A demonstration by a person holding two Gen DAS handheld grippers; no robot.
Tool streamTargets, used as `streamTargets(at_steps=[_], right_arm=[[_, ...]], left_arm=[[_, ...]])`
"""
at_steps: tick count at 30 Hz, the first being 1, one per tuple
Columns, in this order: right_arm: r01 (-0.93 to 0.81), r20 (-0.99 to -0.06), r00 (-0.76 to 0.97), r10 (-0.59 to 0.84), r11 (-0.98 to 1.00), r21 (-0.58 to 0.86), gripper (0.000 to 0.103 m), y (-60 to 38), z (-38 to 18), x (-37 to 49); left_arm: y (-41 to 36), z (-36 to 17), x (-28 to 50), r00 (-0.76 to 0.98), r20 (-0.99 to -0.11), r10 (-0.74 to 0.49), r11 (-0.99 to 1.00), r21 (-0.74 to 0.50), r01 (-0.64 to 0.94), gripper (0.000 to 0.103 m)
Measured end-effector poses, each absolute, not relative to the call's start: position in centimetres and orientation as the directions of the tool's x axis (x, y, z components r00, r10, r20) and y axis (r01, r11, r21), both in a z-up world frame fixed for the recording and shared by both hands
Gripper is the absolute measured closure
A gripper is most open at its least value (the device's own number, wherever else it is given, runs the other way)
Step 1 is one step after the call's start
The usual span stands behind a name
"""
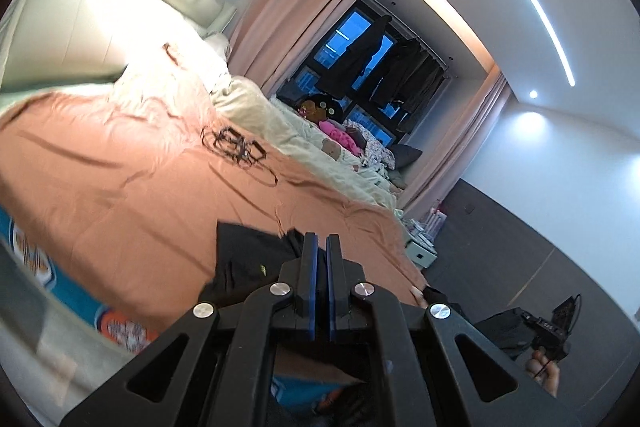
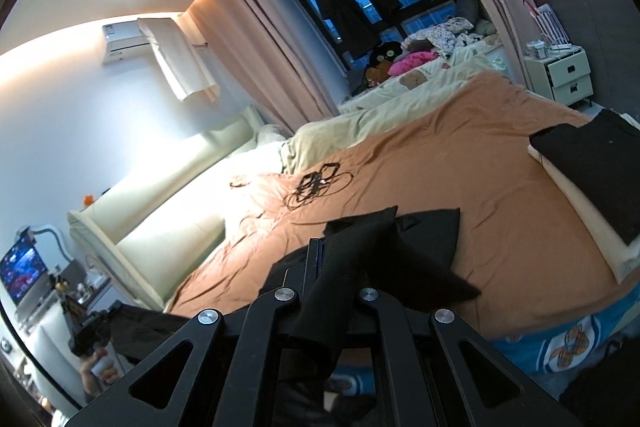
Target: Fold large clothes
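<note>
Black cloth of the garment (image 2: pixel 352 267) drapes right over the right gripper (image 2: pixel 326 247), whose jaws are clamped shut on a fold of it; the fabric hangs down between the gripper's arms toward the lens and spreads away onto the bed. From that pinch the garment runs leftward, a dark band stretching to the left gripper, seen small at the lower left of the right wrist view with a hand under it. Its long axis thus lies roughly along the near edge of the bed, between the two grippers.

Seen from its own wrist, the left gripper (image 1: pixel 321 247) has its blue pads (image 1: pixel 311 267) pressed nearly together; dark fabric (image 1: pixel 248 259) bunches just behind and left of the tips, but whether cloth sits between the pads I cannot tell.

Under the garment lies an orange bedspread (image 2: pixel 480 187), broad and mostly bare beyond it. Black cables (image 2: pixel 316 183) lie coiled mid-bed, well apart from the garment. Another folded dark garment (image 2: pixel 592 167) rests on a pale cushion (image 2: pixel 580 215) at the right edge.
</note>
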State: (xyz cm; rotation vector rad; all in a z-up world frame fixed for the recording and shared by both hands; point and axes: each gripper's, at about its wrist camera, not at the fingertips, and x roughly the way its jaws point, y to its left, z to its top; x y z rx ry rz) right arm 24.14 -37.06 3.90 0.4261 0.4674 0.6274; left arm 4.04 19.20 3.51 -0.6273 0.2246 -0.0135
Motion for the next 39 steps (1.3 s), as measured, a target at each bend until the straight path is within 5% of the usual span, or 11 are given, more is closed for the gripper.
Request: streamTargets(at_steps=[17,39], right_arm=[[-0.359,-0.372,0.757,0.537,0.818,0.45,0.099,-33.1,6.5,39.4],[-0.144,-0.653,0.643,0.401,0.9,0.41,0.099,-28.0,-4.6,55.7]], left_arm=[[23.2,8.5,24.0,0.953,-0.303,-0.023,0.846,-0.513,-0.143,0.097],[28.1,-6.8,43.7,0.77,-0.638,-0.023,0.811,-0.462,-0.358,0.097]])
